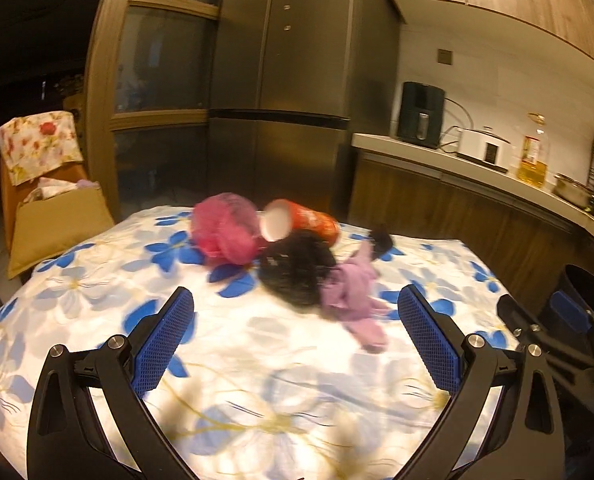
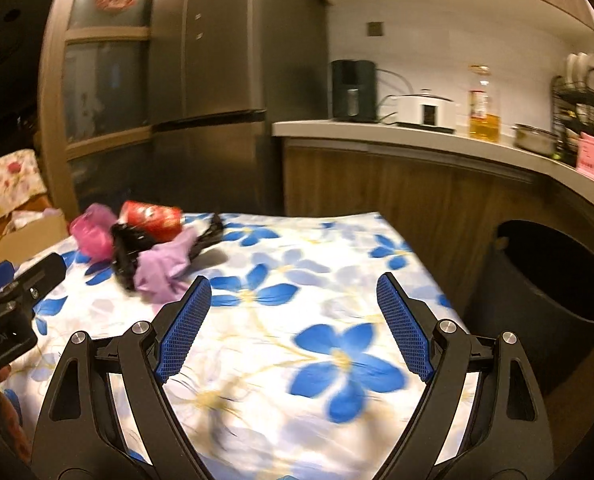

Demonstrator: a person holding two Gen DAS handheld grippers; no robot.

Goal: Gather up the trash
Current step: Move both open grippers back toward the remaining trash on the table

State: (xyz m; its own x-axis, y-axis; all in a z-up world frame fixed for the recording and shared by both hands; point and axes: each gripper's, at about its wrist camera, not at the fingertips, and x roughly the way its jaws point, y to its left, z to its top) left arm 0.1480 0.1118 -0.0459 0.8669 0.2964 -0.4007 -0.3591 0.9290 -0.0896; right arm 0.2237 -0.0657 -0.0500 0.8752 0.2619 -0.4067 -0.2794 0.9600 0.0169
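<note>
A pile of trash lies at the far side of the table: a pink mesh ball [image 1: 226,231], an orange-red can [image 1: 305,222] on its side, a black crumpled bag [image 1: 293,270] and a purple rag [image 1: 357,296]. My left gripper [image 1: 295,304] is open and empty, just short of the black bag. In the right wrist view the pile sits far left: can [image 2: 153,216], pink ball [image 2: 91,232], black bag [image 2: 127,252], purple rag [image 2: 163,268]. My right gripper [image 2: 293,290] is open and empty over the floral tablecloth [image 2: 337,360]. A dark trash bin [image 2: 553,292] stands right of the table.
A cardboard box [image 1: 57,228] stands left of the table. A fridge [image 1: 281,80] rises behind it. The counter [image 2: 417,136] holds an air fryer [image 2: 353,90], a white cooker [image 2: 427,110], an oil bottle [image 2: 484,106] and a dish rack [image 2: 581,96].
</note>
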